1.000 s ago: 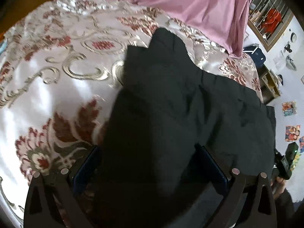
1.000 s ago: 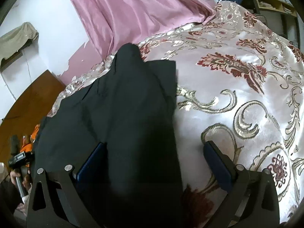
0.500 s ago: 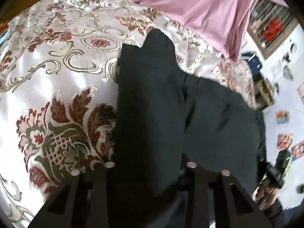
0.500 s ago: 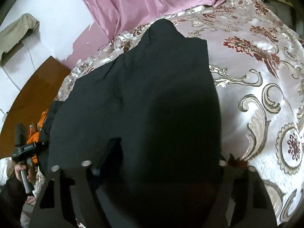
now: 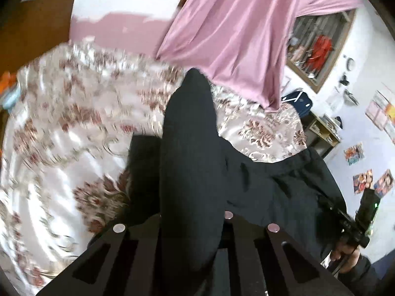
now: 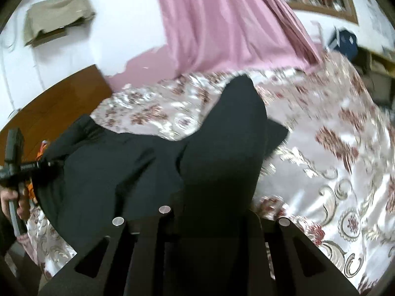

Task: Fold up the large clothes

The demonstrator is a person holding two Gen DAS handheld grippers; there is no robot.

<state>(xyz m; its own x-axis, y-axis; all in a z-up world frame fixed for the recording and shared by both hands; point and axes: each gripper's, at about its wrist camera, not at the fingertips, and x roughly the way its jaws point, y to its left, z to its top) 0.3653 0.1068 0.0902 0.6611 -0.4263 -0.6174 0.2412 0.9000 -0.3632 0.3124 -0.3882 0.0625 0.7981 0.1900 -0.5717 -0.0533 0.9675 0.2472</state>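
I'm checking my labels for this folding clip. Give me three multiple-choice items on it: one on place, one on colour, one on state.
1. Where does the garment lie?
A. floral bedspread
B. wooden floor
C. shelf

2. What colour is the curtain?
A. green
B. pink
C. yellow

3. What is the left gripper doing?
A. standing open above the bed
B. shut on the garment
C. holding a hanger

Answers: 1 A, black cloth spreads over the bedspread; 2 B, pink drape behind the bed; 3 B, cloth is pinched between its closed jaws.

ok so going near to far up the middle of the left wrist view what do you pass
left gripper, shut on the black garment → the garment's raised peak → floral bedspread → pink curtain
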